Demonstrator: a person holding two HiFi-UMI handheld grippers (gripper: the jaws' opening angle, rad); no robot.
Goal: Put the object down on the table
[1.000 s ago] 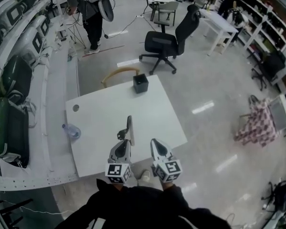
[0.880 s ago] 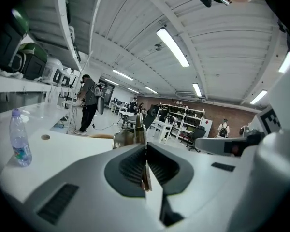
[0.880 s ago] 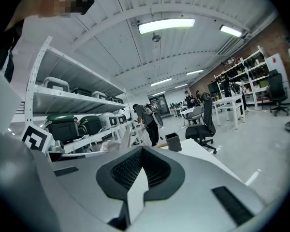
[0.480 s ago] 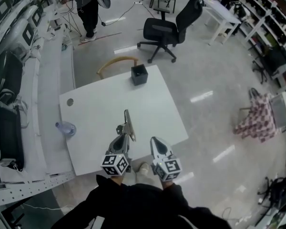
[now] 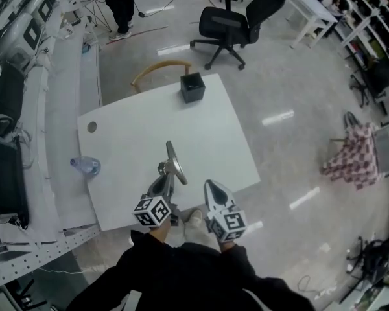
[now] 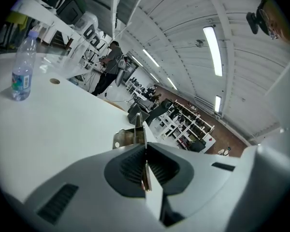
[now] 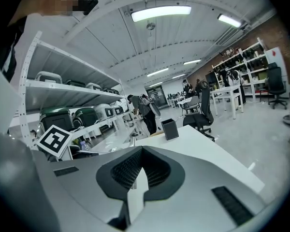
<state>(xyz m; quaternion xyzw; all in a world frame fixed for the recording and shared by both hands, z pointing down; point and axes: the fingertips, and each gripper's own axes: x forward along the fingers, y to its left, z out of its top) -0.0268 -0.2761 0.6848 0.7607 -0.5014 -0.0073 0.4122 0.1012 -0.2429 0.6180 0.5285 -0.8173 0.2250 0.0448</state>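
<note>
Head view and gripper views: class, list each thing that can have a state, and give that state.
left gripper: shut on the metal object
metal object: held, not yet on the table
right gripper: shut, empty
water bottle: upright, cap on
black box: upright, top open
office chair: upright, unoccupied

The person wears a black long-sleeved top (image 5: 181, 274). Just ahead of that top, the left gripper (image 5: 163, 179) and right gripper (image 5: 211, 188) are pale grey tapering shells with dark ribbed pads (image 7: 128, 170). Each carries a cube (image 5: 152, 211) of black-and-white square markers.
</note>
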